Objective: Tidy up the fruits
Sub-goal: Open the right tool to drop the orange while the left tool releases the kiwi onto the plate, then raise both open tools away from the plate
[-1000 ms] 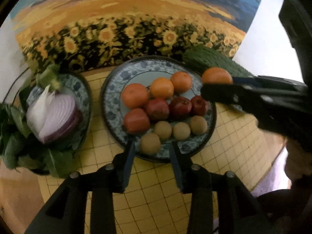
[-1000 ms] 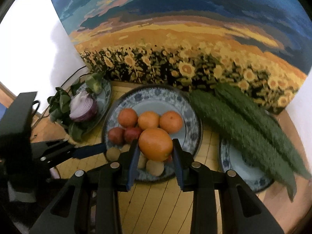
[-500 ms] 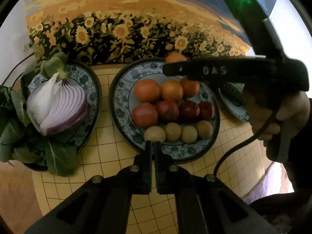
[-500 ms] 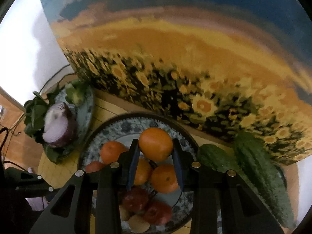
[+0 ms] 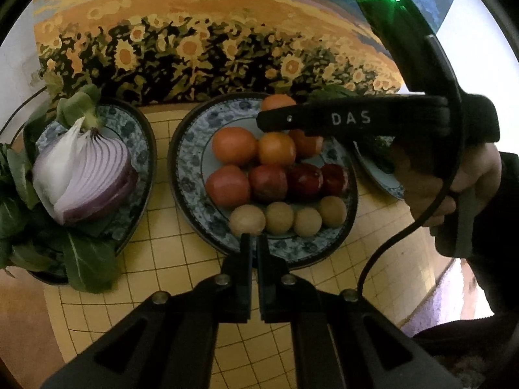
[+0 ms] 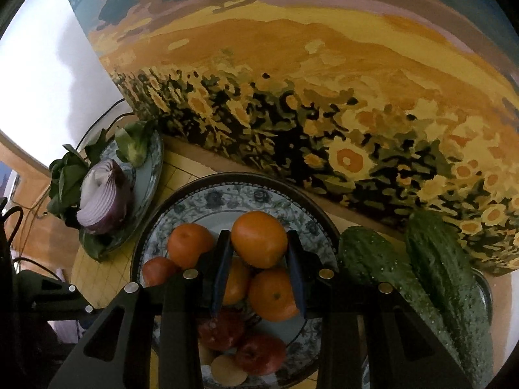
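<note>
A blue patterned plate [image 5: 191,162] holds rows of oranges [image 5: 234,146], red apples [image 5: 267,183] and small tan fruits [image 5: 279,218]. My right gripper [image 6: 259,243] is shut on an orange [image 6: 259,239] over the plate's [image 6: 259,194] far side, beside the other oranges [image 6: 189,241]. In the left wrist view the right gripper [image 5: 264,120] reaches across the plate, with the held orange [image 5: 277,102] partly hidden behind it. My left gripper [image 5: 254,238] is shut and empty at the plate's near rim, just in front of a tan fruit [image 5: 247,222].
A second plate [image 5: 136,136] to the left holds a cut red onion [image 5: 84,178] and leafy greens [image 5: 84,265]. Two bumpy green gourds [image 6: 438,291] lie on a plate to the right. A sunflower painting [image 6: 324,97] stands behind. The table has a yellow grid mat [image 5: 181,275].
My right gripper carried the orange from above the plate's near side to its far side and lowered it. My left gripper closed from open to shut.
</note>
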Action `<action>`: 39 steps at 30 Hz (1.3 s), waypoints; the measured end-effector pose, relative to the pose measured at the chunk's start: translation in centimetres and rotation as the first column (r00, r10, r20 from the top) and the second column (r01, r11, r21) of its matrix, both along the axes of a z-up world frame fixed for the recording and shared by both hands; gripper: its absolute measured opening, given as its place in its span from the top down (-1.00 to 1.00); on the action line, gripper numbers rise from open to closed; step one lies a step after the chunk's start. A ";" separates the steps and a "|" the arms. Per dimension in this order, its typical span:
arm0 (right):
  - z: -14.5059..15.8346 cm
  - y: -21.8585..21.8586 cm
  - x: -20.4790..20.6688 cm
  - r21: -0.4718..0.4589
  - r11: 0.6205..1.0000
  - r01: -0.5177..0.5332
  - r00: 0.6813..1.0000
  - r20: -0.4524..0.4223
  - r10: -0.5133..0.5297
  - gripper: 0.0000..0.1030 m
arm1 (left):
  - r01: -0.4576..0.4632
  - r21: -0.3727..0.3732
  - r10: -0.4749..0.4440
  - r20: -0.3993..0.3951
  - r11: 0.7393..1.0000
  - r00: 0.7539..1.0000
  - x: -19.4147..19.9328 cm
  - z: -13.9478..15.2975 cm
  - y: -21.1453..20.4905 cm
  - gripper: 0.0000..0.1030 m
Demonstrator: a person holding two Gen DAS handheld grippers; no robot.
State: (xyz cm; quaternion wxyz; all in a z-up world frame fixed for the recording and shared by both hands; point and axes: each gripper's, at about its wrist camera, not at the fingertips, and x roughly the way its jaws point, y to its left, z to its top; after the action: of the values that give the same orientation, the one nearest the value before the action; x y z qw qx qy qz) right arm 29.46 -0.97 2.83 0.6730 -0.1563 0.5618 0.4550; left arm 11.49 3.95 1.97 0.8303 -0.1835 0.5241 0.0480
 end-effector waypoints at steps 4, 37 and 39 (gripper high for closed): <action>-0.1 0.5 -0.2 -0.016 1.000 0.000 1.000 -0.002 0.000 0.31 | 0.006 -0.005 -0.006 0.000 1.000 1.000 0.0 0.1 0.1 0.96; -1.4 0.7 -3.6 -0.008 0.992 0.123 0.992 -0.029 -0.123 -1.00 | -0.003 -0.033 0.004 0.007 0.999 1.000 0.2 1.2 -0.4 0.81; -1.7 1.2 -3.6 -0.038 0.993 0.115 0.992 -0.048 -0.117 -1.00 | -0.014 -0.052 0.014 0.015 0.999 1.000 0.2 1.4 0.0 0.81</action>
State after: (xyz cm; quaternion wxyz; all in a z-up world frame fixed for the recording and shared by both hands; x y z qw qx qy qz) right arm 25.90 0.26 1.14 0.6813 -0.1236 0.5945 0.4089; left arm 11.70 3.92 3.33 0.8288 -0.2090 0.5175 0.0389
